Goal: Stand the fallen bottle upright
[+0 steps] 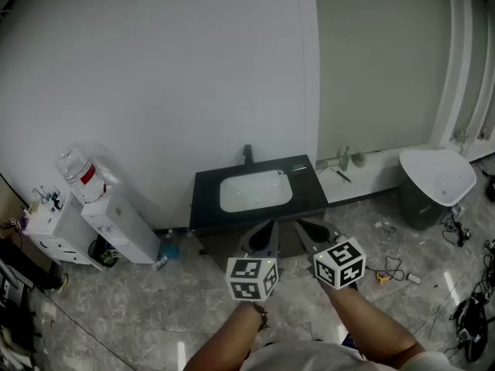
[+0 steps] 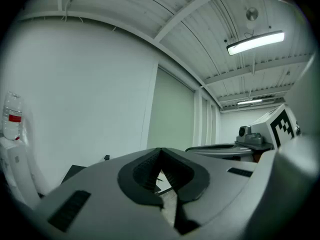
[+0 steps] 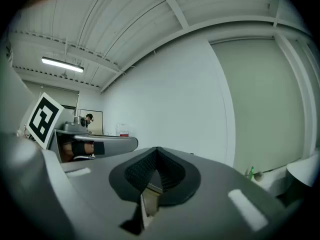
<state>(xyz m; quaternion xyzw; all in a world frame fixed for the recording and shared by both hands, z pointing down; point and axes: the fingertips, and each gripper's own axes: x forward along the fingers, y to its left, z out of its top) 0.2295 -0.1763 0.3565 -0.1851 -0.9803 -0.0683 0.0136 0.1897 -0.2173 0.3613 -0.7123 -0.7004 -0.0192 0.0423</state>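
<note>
Two grippers (image 1: 271,226) (image 1: 303,223), jaws together, empty

Even fluorescent light (image 2: 255,42); fisheye edges bend and darken.

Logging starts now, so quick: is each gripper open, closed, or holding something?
Left gripper: closed, nothing between its fingers.
Right gripper: closed, nothing between its fingers.

The counter (image 1: 309,185) is black and smooth with a slight sheen, like polished stone. The basin (image 1: 255,190) set in it is glossy white. The floor (image 1: 139,308) looks like polished marbled tile. The wall (image 1: 155,68) is matt white. The left tongs (image 2: 160,153) and right tongs (image 3: 157,152) are matt grey plastic with ribbed black pads.
</note>
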